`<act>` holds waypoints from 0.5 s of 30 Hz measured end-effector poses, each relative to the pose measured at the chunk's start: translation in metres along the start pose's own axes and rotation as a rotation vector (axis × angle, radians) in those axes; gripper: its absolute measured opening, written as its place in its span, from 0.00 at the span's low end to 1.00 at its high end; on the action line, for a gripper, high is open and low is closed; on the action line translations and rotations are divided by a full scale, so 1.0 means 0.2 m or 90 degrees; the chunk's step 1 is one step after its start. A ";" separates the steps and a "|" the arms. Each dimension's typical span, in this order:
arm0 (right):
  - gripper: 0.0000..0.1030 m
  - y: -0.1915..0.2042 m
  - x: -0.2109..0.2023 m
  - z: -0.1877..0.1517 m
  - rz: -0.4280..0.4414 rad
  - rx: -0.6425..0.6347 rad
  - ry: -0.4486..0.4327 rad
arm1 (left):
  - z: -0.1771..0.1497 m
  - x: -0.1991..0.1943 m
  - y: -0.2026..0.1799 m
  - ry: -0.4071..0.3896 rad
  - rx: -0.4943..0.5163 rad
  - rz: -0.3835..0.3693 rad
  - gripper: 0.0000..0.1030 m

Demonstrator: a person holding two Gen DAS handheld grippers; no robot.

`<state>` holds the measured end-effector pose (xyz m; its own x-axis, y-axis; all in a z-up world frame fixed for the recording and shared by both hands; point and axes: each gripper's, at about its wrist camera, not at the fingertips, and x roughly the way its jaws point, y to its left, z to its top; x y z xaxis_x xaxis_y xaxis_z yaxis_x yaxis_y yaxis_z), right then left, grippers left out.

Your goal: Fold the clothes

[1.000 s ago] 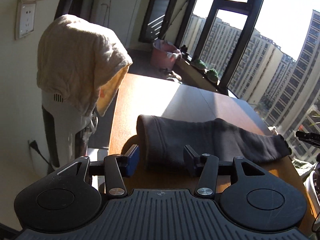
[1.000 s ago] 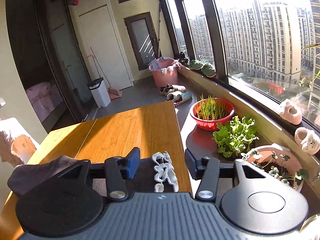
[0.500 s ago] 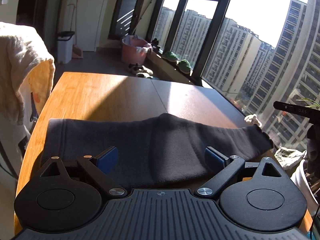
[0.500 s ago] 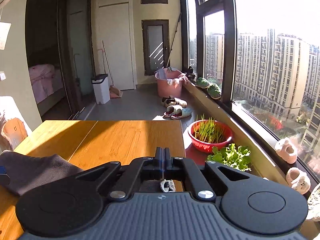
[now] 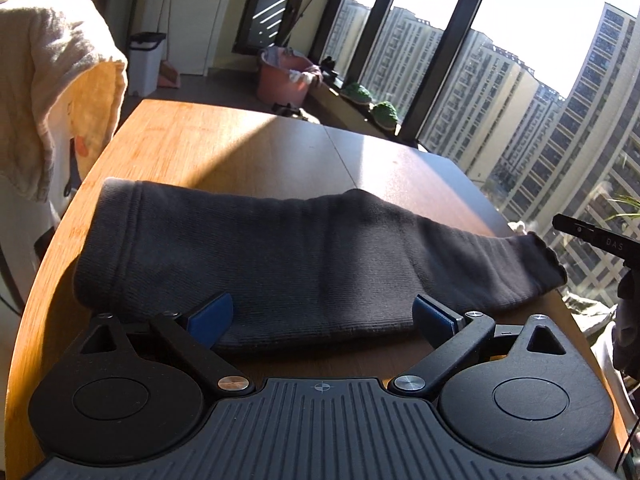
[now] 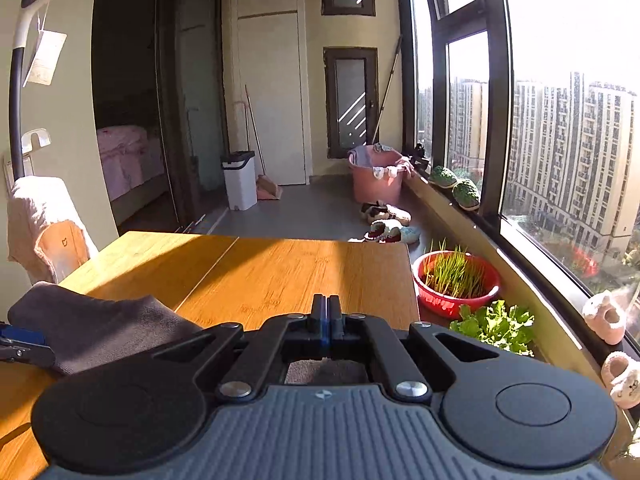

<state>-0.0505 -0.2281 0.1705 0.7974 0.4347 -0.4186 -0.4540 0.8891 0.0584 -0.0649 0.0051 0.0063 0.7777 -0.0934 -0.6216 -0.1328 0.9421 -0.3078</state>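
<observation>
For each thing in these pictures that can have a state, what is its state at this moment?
left tool: open, jaws just widened, dark garment's near edge between them, not pressed.
right tool: shut; whether it pinches cloth cannot be told.
dark garment: lying folded on the wooden table.
white bin: lid closed.
pink tub: holds laundry.
red basin: holds green sprouts.

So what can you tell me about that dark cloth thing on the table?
The cloth is a dark grey knit garment, soft and thick-looking, with a ribbed band at its left end and a frilly edge at its right end. It lies folded in a long strip across the near part of the wooden table, partly in sunlight. The left gripper is open, its blue pads either side of the near edge, not pinching. The right gripper is shut; cloth shows beneath it, but a grip is not clear.
</observation>
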 end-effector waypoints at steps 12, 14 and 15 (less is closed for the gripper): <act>0.20 -0.18 0.17 -0.22 -0.022 0.107 0.148 | -0.02 -0.01 0.01 -0.006 -0.002 -0.001 1.00; 0.04 -0.14 0.15 -0.19 -0.011 0.076 0.132 | -0.02 -0.01 0.01 -0.004 -0.004 -0.002 1.00; 0.04 -0.11 0.11 -0.14 -0.002 0.057 0.103 | -0.02 -0.01 0.01 -0.003 -0.006 -0.003 1.00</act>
<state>-0.0342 -0.2415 0.1340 0.7208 0.4097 -0.5591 -0.4092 0.9026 0.1338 -0.0690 0.0068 0.0043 0.7816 -0.0968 -0.6162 -0.1344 0.9385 -0.3180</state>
